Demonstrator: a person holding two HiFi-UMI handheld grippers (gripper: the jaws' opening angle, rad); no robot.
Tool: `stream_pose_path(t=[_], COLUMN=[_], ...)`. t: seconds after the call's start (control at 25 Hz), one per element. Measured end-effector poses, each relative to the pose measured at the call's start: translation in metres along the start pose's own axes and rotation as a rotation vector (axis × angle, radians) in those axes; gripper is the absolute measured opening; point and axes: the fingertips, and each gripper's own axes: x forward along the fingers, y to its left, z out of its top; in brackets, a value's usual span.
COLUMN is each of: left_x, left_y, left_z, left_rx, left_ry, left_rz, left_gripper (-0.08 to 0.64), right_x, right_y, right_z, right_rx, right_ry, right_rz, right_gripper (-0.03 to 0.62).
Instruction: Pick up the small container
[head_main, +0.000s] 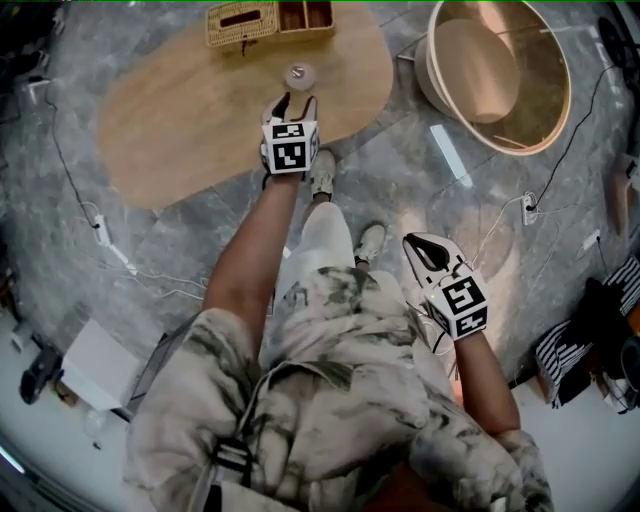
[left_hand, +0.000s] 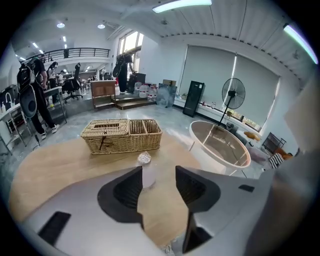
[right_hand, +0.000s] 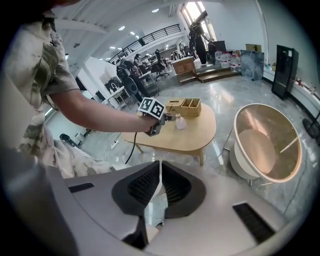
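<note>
The person's bare left forearm stretches straight forward, carrying the left gripper (head_main: 296, 103) out over the near edge of the wooden table (head_main: 180, 120), its marker cube facing up. Its jaws stand wide apart, with nothing pressed between the pads. The right arm is bent low at the person's right side, and the right gripper (head_main: 418, 243) hangs above the floor, well apart from the table, its jaws drawn together with nothing between them. The small container (head_main: 298, 75), a clear little bottle with a crinkled silvery top, stands upright on the table just beyond the left gripper's tips; in the left gripper view it sits at the mouth of the jaws, closer to the left one, and whether it touches that jaw cannot be told. Farther back on the table, near its far edge, lies a wicker basket (head_main: 270, 20) with open compartments at its right end. The table is a rounded pale wood top on a grey polished floor (head_main: 400, 170) crossed by cables. To the right stands a large round tub (head_main: 545, 110), and a standing fan (left_hand: 233, 94) rises behind it in a bright open hall
</note>
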Motion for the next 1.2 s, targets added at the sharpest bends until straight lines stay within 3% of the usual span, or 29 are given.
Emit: stream_pose_path(t=[0.28, 0.56, 0.8, 1.0, 1.2], left_x=[0.067, 0.117, 0.136, 0.139, 0.139], left_y=[0.029, 0.047, 0.056, 0.059, 0.056], left_z=[-0.003, 0.000, 0.000, 0.003, 0.004], left_rx=[-0.021, 0.011, 0.022, 0.026, 0.047], left_ry=[0.018, -0.004, -0.036, -0.062, -0.044], left_rz=[0.039, 0.066, 0.096, 0.109, 0.102], left_gripper=[0.232, 0.233, 0.230, 0.178, 0.156], right_x=[0.039, 0.070, 0.079, 0.081, 0.078], right_y=[-0.015, -0.034, -0.039, -0.042, -0.046], right_z=[0.003, 0.004, -0.011, -0.017, -0.017], right_rx=[-0.023, 0.003, 0.028, 0.037, 0.042], right_ry=[0.056, 0.088, 0.118, 0.123, 0.109], right_rz=[0.033, 0.038, 0.041, 0.039, 0.029], right_gripper=[0.037, 0.037, 0.035, 0.034, 0.032])
